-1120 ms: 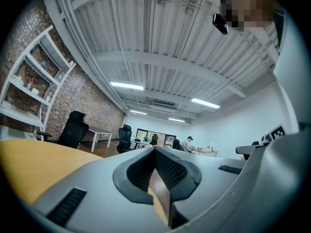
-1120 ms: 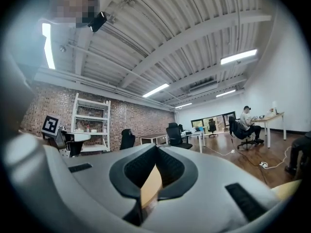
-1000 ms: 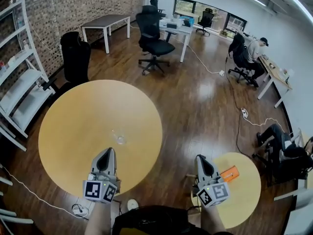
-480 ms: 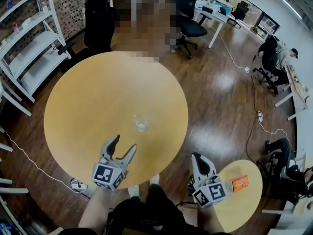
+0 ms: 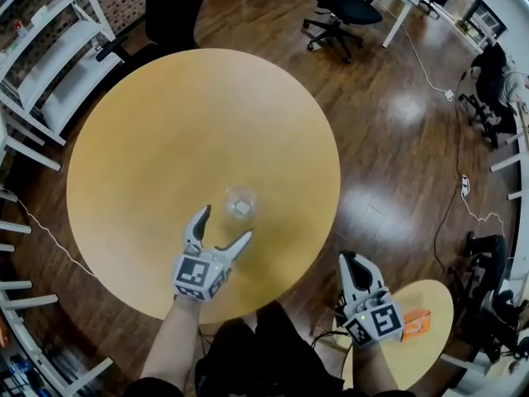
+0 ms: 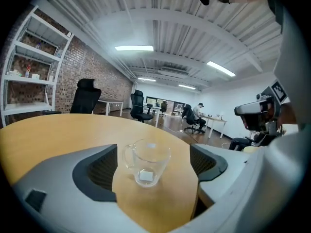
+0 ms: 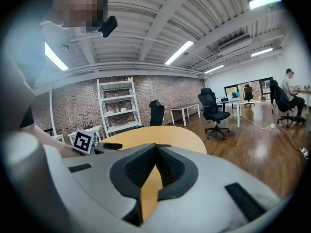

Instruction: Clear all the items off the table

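Ofc chair (image 5: pixel 351 7), shelf rack (image 5: pixel 51 60), wd floor (image 5: pixel 397 164)

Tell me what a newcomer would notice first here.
A big round wooden table fills the head view, with a lone clear glass mug toward its near edge. The left gripper points at it, its jaws wide after just opening, and the mug stands just beyond their tips, untouched. The right gripper hangs shut off the table's edge, lower right.

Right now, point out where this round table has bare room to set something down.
The round table is bare from the glass mug out to its far, left and right rims. Only the near edge by the mug is crowded.
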`<state>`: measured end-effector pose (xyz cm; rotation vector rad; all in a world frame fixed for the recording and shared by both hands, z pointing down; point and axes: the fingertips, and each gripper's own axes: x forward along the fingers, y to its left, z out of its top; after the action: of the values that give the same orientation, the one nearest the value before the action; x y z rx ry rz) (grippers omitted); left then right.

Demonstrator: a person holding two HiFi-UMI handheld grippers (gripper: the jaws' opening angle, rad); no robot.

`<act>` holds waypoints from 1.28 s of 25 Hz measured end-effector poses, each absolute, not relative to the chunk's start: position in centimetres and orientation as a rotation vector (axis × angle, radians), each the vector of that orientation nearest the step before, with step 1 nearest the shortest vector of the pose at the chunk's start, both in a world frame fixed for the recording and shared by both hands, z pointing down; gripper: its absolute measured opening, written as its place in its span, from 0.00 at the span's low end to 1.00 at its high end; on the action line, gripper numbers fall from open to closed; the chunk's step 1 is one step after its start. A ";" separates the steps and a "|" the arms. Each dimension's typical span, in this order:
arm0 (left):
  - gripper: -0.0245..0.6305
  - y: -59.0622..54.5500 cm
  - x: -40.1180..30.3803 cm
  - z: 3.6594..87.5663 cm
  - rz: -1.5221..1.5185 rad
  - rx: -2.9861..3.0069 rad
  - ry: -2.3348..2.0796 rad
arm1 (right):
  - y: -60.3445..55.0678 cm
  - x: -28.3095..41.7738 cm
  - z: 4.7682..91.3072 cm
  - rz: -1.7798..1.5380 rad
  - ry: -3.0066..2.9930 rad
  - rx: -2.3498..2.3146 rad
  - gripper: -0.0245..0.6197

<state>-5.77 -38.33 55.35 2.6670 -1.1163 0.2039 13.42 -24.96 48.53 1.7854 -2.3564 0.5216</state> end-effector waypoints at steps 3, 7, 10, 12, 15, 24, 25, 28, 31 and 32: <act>0.76 -39.3 -4.1 57.8 0.287 2.733 -1.118 | -25.4 13.4 50.2 0.535 -2.363 1.706 0.04; 0.78 -39.2 -2.9 61.3 0.384 2.791 -1.097 | -25.4 13.2 51.7 0.572 -2.355 1.645 0.04; 0.72 -40.1 -2.7 61.3 0.350 2.813 -1.133 | -25.6 13.1 52.6 0.595 -2.345 1.628 0.04; 0.72 -40.7 -2.4 61.5 0.346 2.810 -1.132 | -25.7 13.1 53.2 0.615 -2.340 1.622 0.04; 0.69 -41.5 -2.0 61.9 0.317 2.805 -1.159 | -25.6 13.1 54.0 0.642 -2.322 1.617 0.04; 0.64 -43.2 -1.0 61.4 0.212 2.808 -1.251 | -25.0 13.1 55.4 0.690 -2.260 1.627 0.04; 0.64 -43.2 -1.1 61.4 0.206 2.808 -1.247 | -25.1 13.0 55.4 0.689 -2.262 1.626 0.04; 0.63 -43.1 -1.2 61.4 0.215 2.811 -1.226 | -25.4 12.9 55.5 0.676 -2.268 1.626 0.04; 0.63 -42.6 -1.5 61.4 0.223 2.825 -1.219 | -25.9 12.6 55.7 0.656 -2.284 1.621 0.04; 0.63 -42.5 -1.7 61.2 0.226 2.828 -1.219 | -26.1 12.4 55.7 0.651 -2.290 1.620 0.04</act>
<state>-1.75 -42.48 61.23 2.8285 -1.2188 0.2265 12.44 -26.08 55.71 1.6196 -2.2895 0.6508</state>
